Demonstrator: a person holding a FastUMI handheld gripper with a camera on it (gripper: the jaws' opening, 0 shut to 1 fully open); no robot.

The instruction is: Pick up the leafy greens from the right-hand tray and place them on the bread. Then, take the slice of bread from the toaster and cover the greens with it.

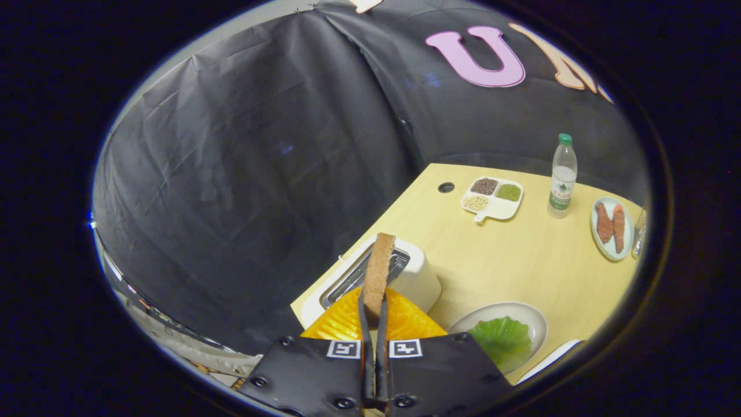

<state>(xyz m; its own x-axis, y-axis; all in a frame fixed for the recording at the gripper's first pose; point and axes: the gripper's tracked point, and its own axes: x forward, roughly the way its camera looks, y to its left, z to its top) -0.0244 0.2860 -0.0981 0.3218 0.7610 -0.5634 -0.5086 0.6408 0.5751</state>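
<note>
While the gripper (373, 310) was clamped on the bread slice (378, 272), both fingers pressed its lower edge and held it edge-on above the toaster (414, 275). The slice was judged light, stiff and crumbly; a hold low on its flat faces suited it, with modest squeeze. The greens (502, 340) lay on a plate (535, 321) at four o'clock of the fingers, near the table's (509, 255) front edge. Open tabletop lay between toaster and plate; a bottle (562, 176) and sectioned dish (492, 198) stood well apart at one o'clock.
</note>
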